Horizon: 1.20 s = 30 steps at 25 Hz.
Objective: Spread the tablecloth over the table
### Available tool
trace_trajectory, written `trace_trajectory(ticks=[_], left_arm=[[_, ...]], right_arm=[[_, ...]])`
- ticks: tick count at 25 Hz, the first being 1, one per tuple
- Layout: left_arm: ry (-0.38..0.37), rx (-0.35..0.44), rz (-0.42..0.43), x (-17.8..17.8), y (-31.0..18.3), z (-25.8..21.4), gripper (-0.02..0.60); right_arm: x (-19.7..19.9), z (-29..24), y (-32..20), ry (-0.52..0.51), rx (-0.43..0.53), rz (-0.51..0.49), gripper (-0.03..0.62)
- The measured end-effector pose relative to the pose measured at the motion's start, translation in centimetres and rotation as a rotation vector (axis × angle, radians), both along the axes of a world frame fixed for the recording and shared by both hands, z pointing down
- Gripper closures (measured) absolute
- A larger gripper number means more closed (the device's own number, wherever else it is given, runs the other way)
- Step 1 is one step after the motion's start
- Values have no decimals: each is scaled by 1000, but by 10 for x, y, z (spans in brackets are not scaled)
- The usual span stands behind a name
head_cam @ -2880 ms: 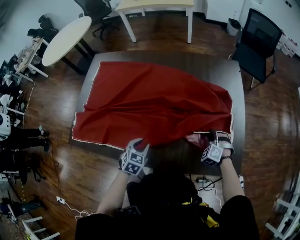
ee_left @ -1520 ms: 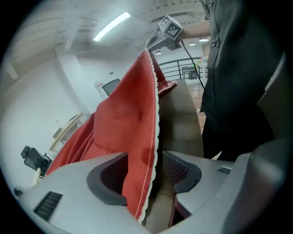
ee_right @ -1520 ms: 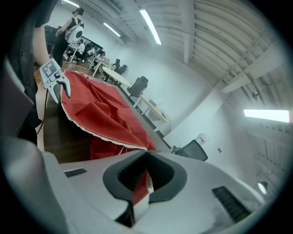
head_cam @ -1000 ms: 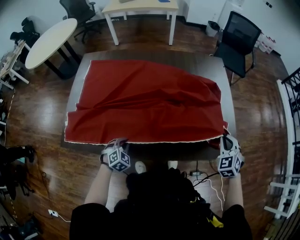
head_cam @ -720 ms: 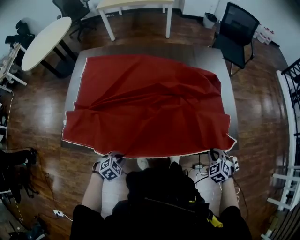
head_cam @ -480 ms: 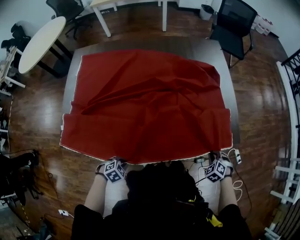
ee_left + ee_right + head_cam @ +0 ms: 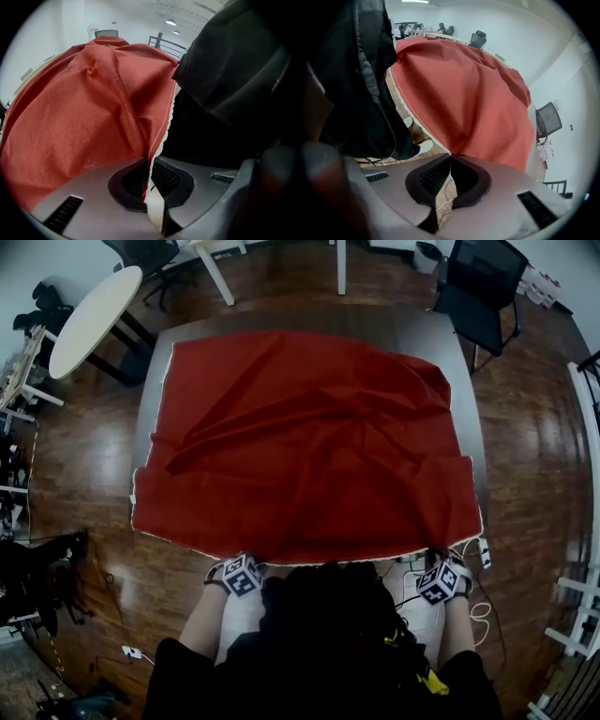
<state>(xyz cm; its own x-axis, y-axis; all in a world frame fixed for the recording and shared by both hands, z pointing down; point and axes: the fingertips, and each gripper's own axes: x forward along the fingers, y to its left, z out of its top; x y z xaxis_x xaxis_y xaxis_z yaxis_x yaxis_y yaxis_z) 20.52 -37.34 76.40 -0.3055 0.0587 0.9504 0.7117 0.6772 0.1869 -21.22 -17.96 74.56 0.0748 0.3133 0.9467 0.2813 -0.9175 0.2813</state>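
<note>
Glossy brown plank flooring (image 7: 66, 474) is recorded around a rectangular table (image 7: 427, 329) with a dark grey, matt top.

Principal item: tablecloth (image 7: 300, 437), red woven fabric of fine grain, edged with a narrow cream scalloped trim. It is laid over most of the table ahead of both claws, and long diagonal creases and soft ridges are seen across its middle. Bare tabletop is shown at the far end and along the side beyond the right claw. The table's near edge is covered, and the near hem is held between the two claws.

Holder one: left claw (image 7: 150, 168), grey moulded body with black ribbed pads. Its jaws are closed on the trimmed hem, which is folded upward from the tips. Dark clothing (image 7: 234, 84) is seen just to its right.

Holder two: right claw (image 7: 450, 164), of the same build. Its jaws are pressed together on the cloth's near corner, which is pinched at the very tips.

Also noted:
- an oval white table (image 7: 94, 310), far ahead and left of the left claw
- a black office chair (image 7: 473, 282), far ahead of the right claw
- a white power strip (image 7: 484, 554), on the floor just beside the right claw
</note>
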Motion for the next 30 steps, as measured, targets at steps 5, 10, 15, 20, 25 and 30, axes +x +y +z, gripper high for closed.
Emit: trace_trajectory(ticks=[5, 10, 15, 20, 25, 30], left_arm=[[-58, 43, -127, -6, 0, 5, 578], [-52, 14, -177, -4, 3, 11, 575], [-72, -18, -159, 5, 5, -12, 400], [-120, -118, -302, 31, 26, -54, 400], [-94, -323, -382, 31, 103, -96, 408], [-129, -443, -276, -37, 184, -121, 408]], right_arm=[[7, -5, 13, 52, 12, 36, 575], [3, -20, 19, 129, 88, 52, 462], [-9, -41, 3, 157, 279, -5, 462], [-6, -85, 27, 297, 301, 68, 462], [20, -86, 101, 325, 29, 137, 462], [41, -64, 134, 230, -125, 128, 462]])
